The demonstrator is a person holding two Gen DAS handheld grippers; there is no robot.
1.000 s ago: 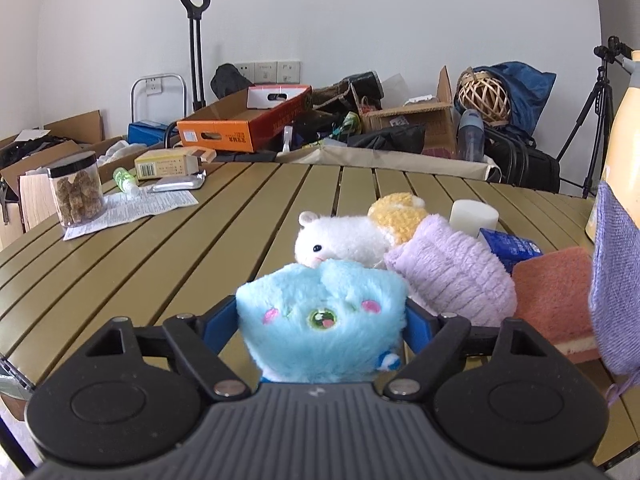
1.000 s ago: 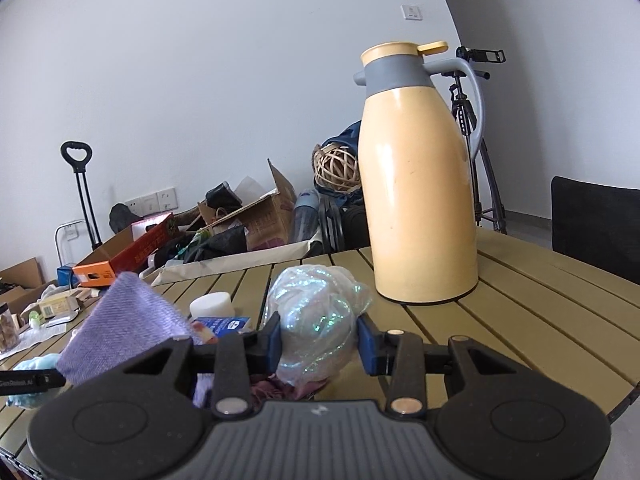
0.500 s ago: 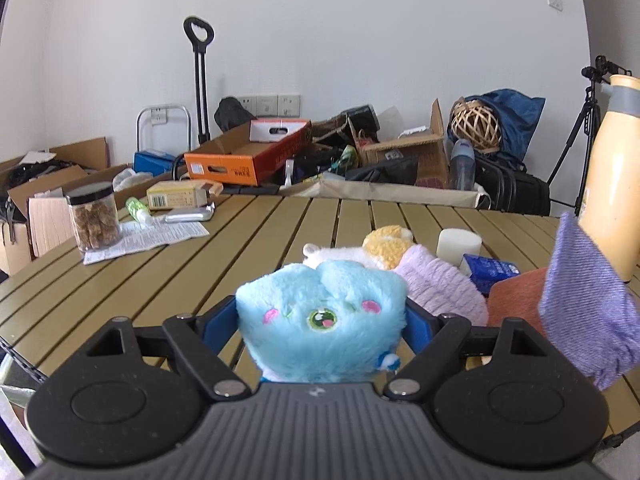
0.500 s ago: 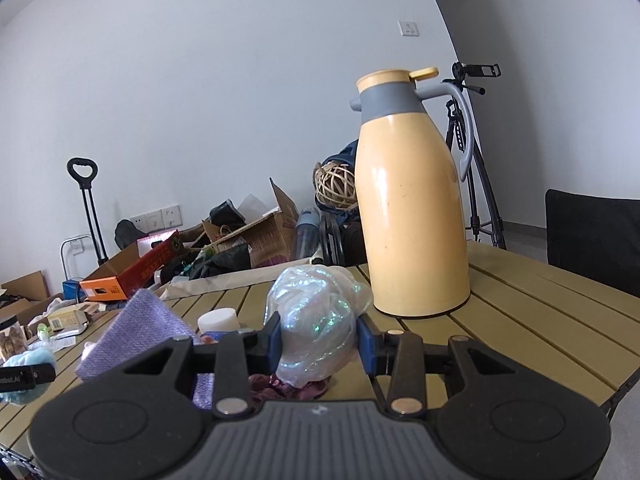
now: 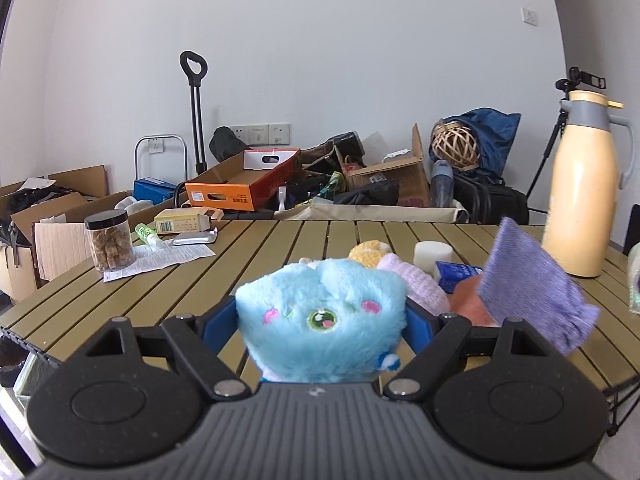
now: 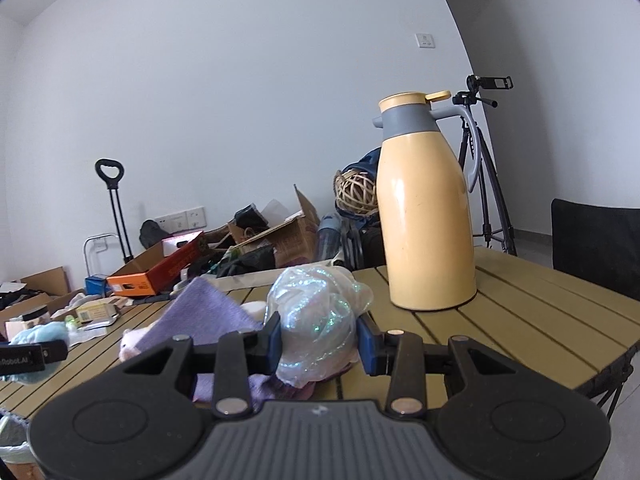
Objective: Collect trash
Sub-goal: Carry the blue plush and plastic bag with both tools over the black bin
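A blue plush toy [image 5: 320,316] was clamped between the jaws of the left gripper [image 5: 320,320], above the slatted table [image 5: 256,248]. A crumpled iridescent plastic wrapper [image 6: 316,320] was pinched by the right gripper [image 6: 318,338], with a purple cloth [image 6: 204,318] just beside it. A yellow thermos jug [image 6: 426,208] was seen standing beyond.

Plush toy [image 5: 320,320] sits between the left gripper [image 5: 320,324] fingers, above the table's [image 5: 280,240] near edge. Behind it, more soft toys [image 5: 404,280] on the table. Jar [image 5: 109,240] far left on a paper sheet [image 5: 160,258], jug [image 5: 580,200] far right. Right gripper [image 6: 318,340] holds a plastic wad [image 6: 316,320], jug behind-right.
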